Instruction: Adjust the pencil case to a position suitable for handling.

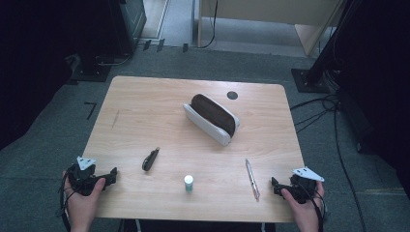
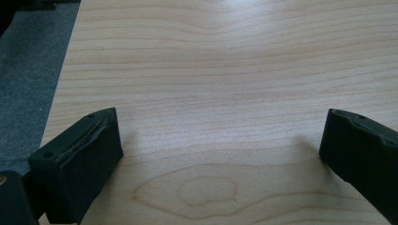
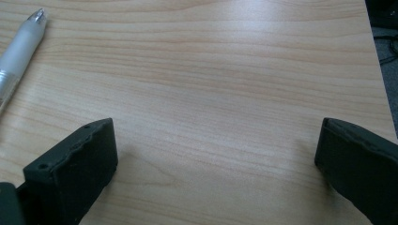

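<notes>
text: you can read none | pen (image 1: 252, 179): no legible print | small bottle (image 1: 188, 182): label too small for you to make out | pouch (image 1: 211, 118): no brand you can read | dark folded tool (image 1: 150, 159): no marking you can read | table (image 1: 145, 111): bare wood grain

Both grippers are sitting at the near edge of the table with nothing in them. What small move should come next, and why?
Probably ease the right gripper toward the clear-barrelled pen lying just beside it on the wooden table. Both grippers, the left gripper too, stand open and empty, and the open white pencil case waits mid-table.
</notes>
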`<control>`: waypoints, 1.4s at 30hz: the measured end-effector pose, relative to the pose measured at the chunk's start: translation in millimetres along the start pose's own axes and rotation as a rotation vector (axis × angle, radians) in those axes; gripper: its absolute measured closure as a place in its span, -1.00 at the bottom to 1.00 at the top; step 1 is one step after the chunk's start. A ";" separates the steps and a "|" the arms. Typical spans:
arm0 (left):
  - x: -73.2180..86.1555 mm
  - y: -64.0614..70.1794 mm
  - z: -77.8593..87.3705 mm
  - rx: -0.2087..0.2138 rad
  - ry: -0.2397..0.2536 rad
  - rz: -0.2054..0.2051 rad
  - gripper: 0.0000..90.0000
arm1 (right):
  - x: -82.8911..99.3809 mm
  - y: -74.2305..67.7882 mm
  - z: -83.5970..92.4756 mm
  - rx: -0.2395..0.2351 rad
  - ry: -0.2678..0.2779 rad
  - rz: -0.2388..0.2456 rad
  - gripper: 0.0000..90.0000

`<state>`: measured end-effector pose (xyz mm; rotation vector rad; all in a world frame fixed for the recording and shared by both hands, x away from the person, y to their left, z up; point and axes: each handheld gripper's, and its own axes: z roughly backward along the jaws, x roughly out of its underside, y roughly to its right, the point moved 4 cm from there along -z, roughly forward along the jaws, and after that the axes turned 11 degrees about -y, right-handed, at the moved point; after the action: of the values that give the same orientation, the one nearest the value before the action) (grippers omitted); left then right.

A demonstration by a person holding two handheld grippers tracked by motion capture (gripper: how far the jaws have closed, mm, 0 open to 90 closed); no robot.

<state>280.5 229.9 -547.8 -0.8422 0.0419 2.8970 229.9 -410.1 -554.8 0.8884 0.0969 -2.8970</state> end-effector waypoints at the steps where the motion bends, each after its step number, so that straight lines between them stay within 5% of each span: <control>1: 0.0 0.0 0.0 0.000 0.000 0.000 -1.00 | 0.0 0.0 0.0 0.000 0.000 0.000 -1.00; 4: 0.0 0.0 0.0 0.000 0.000 0.000 -1.00 | -0.3 0.0 7.3 0.023 0.021 -0.021 -0.73; 18: 0.0 0.3 0.0 0.000 0.000 -0.001 -1.00 | -31.2 -14.6 41.8 -0.034 0.111 0.026 -0.65; 36: 0.0 1.5 -0.1 0.011 0.000 -0.018 -1.00 | -92.5 -77.2 55.1 -0.229 0.174 0.183 -0.10; 42: 0.0 1.6 0.0 0.012 0.000 -0.021 -1.00 | -103.1 -90.5 53.0 -0.217 0.173 0.214 0.12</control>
<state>280.3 228.2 -547.9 -0.8353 0.0502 2.8744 274.2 -316.4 -450.4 1.0365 0.3046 -2.5510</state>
